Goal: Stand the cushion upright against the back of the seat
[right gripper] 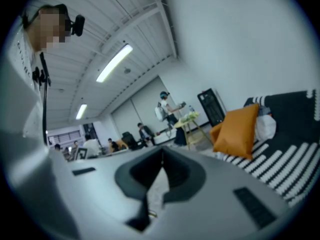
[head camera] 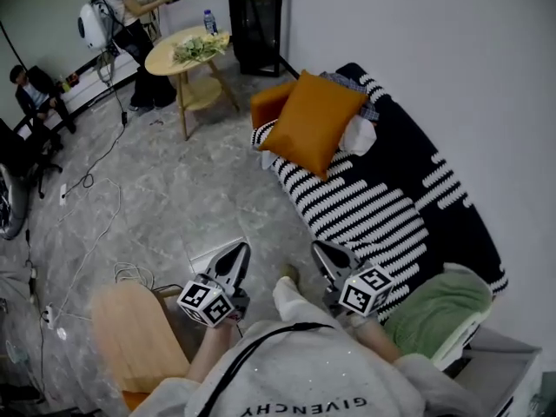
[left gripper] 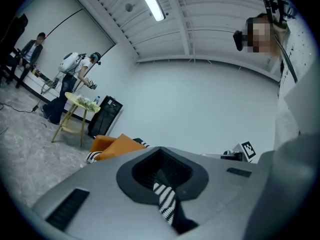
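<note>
A: Why are both grippers held so close in to the person's body?

B: My guess is that nothing is in hand yet. The left gripper (head camera: pixel 236 252) and the right gripper (head camera: pixel 321 252) point roughly level past the near end of the sofa (head camera: pixel 408 137). Each has its jaws pressed together on nothing. Through the left one's slit, only the striped cover (head camera: pixel 365 207) beyond shows.

A: And the orange cushion?

B: The orange cushion (head camera: pixel 313 122) is at the far end of the sofa, well apart from both grippers. It stands tilted on a lower edge, its top leaning on a white pillow (head camera: pixel 359 135). A second cushion (head camera: pixel 269 102) sits just beside it at the sofa's end.

A: Against the back, then?

B: Hard to call. It looks propped more on the pillow than on the backrest itself, so I'd judge the job isn't settled.

A: How does it look?

B: Square, plump, smooth fabric, crisp corners — soft stuff. Closed jaws could only nudge it, so I'd say they must open to pinch an edge or corner.
</note>
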Demonstrator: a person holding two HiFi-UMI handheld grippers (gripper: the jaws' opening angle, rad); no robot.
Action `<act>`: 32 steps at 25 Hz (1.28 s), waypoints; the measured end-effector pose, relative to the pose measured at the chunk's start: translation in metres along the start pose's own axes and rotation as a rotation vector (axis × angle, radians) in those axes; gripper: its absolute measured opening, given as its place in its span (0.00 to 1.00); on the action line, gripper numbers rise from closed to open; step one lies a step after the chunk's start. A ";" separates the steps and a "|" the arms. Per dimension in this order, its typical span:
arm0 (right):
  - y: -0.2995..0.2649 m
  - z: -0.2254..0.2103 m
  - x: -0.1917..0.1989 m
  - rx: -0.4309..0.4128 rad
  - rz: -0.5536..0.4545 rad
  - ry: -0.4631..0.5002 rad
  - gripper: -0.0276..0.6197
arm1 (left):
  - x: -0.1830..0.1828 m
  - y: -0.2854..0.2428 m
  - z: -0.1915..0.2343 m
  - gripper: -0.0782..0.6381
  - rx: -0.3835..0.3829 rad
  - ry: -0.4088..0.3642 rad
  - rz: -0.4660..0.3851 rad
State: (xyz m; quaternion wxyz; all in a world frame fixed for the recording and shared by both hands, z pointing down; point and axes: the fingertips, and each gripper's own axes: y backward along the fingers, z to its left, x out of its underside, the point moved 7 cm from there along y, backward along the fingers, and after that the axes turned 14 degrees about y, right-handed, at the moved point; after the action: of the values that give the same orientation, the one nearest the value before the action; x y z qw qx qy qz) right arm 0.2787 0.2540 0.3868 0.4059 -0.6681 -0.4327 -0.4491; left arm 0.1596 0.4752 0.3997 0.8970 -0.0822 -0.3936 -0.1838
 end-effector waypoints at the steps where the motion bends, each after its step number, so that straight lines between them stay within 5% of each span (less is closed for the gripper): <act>1: -0.011 -0.010 -0.003 -0.008 0.006 -0.003 0.07 | -0.005 -0.010 0.006 0.14 -0.003 0.000 0.001; 15: -0.118 -0.146 -0.065 -0.025 -0.035 -0.010 0.07 | -0.075 -0.181 0.053 0.14 0.044 -0.020 0.056; 32: -0.163 -0.200 -0.063 0.026 -0.018 -0.072 0.07 | -0.100 -0.246 0.103 0.14 0.044 -0.011 0.090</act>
State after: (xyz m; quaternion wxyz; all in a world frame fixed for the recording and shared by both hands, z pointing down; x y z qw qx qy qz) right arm 0.0616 0.1031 0.4054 0.3943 -0.6747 -0.4589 -0.4227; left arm -0.0692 0.3057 0.3968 0.9038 -0.0809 -0.3983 -0.1342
